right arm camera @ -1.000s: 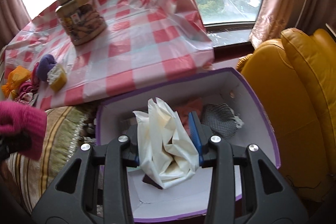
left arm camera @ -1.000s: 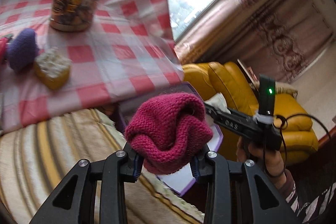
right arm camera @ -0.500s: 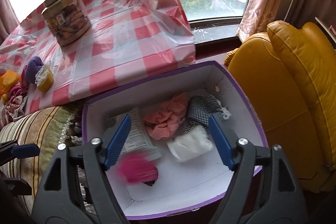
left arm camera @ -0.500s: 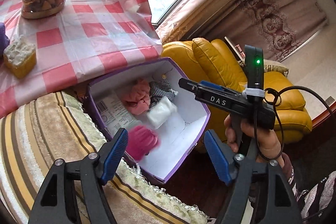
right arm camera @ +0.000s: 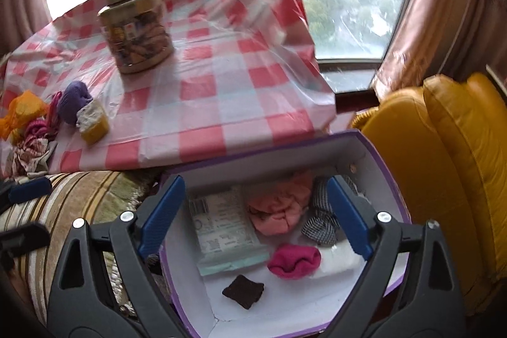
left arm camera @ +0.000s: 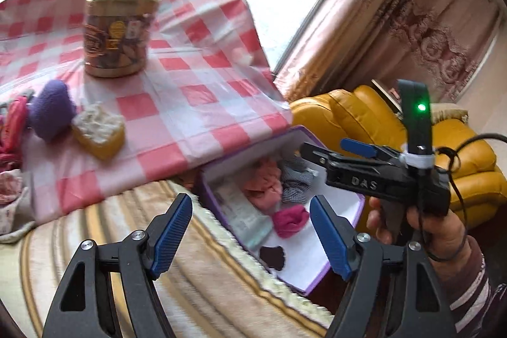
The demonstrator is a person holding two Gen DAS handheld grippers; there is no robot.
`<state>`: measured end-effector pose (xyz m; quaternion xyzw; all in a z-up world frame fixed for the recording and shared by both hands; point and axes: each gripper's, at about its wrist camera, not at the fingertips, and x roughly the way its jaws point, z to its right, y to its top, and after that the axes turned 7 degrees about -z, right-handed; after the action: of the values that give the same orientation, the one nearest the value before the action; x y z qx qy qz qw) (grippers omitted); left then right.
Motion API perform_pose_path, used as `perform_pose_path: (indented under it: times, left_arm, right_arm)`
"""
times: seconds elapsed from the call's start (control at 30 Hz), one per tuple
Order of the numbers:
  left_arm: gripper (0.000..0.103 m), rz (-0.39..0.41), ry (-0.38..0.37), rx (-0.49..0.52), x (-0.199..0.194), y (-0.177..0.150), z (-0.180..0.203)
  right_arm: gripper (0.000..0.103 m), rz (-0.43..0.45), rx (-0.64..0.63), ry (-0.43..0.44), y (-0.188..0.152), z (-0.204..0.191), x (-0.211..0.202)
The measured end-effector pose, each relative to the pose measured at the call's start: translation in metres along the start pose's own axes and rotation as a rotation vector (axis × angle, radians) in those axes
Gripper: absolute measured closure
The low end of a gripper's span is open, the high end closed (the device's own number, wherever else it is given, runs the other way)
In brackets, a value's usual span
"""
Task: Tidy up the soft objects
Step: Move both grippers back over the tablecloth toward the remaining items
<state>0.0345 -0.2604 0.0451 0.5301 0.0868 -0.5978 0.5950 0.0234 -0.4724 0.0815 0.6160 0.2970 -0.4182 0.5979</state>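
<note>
On my feeds, the left gripper (left arm camera: 250,236) had its blue-padded fingers (left arm camera: 171,230) spread wide with nothing between them, hanging above the striped cushion (left arm camera: 95,258) beside the purple-rimmed box (right arm camera: 389,167). The right gripper (right arm camera: 253,217) was likewise spread apart and empty, poised over the open box; from the left wrist view I could see it held in the person's right hand (left arm camera: 434,230). I saw the magenta knitted piece (right arm camera: 294,260) lying loose on the white floor of the box, free of both grippers, just beside a white soft wad (right arm camera: 339,258) and near a small dark square of cloth (right arm camera: 243,290). Behind it in the box lay a pink crumpled cloth (right arm camera: 279,211), a black-and-white checked cloth (right arm camera: 320,227) and a flat printed packet (right arm camera: 221,224). On the red-and-white checked tablecloth (right arm camera: 221,84) more soft things waited: a purple knitted ball (right arm camera: 74,102) touching a yellow sponge with a white top (right arm camera: 93,119), an orange cloth (right arm camera: 22,113), a pink striped cloth (right arm camera: 38,127) and a patterned rag (right arm camera: 30,157) at the table's edge. A gold-lidded jar (right arm camera: 136,30) stood upright farther back, well apart from them. A yellow leather armchair (right arm camera: 443,163) stood next to the box.
</note>
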Motion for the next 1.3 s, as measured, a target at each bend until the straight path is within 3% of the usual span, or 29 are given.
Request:
perform_pose_path:
  times: [0.07,0.23,0.73,1.03,1.17,1.3]
  left_arm:
    - [0.026,0.014,0.008,-0.025,-0.006,0.001,-0.01]
    - [0.026,0.072,0.08,-0.069,-0.029,0.003,-0.036]
    - [0.031,0.277,0.291,-0.22,-0.102,-0.009,-0.114]
    - [0.03,0.31,0.466,-0.262,-0.128,-0.004,-0.16]
    - [0.03,0.277,0.522,-0.267,-0.132,0.005,-0.183]
    - [0.019,0.198,0.586,-0.251,-0.126,0.021,-0.205]
  right_arm:
    - [0.011,-0.009,-0.024,0.013,0.003,-0.011,0.001]
    - [0.011,-0.012,-0.067,0.163,0.005,-0.038,0.0]
    - [0.011,-0.043,-0.159,0.269,0.018,-0.118,0.013]
    - [0.011,-0.057,-0.222,0.293,0.032,-0.158,0.028]
    - [0.011,-0.066,-0.236,0.294,0.039,-0.17,0.038]
    - [0.011,-0.061,-0.252,0.283,0.047,-0.18,0.045]
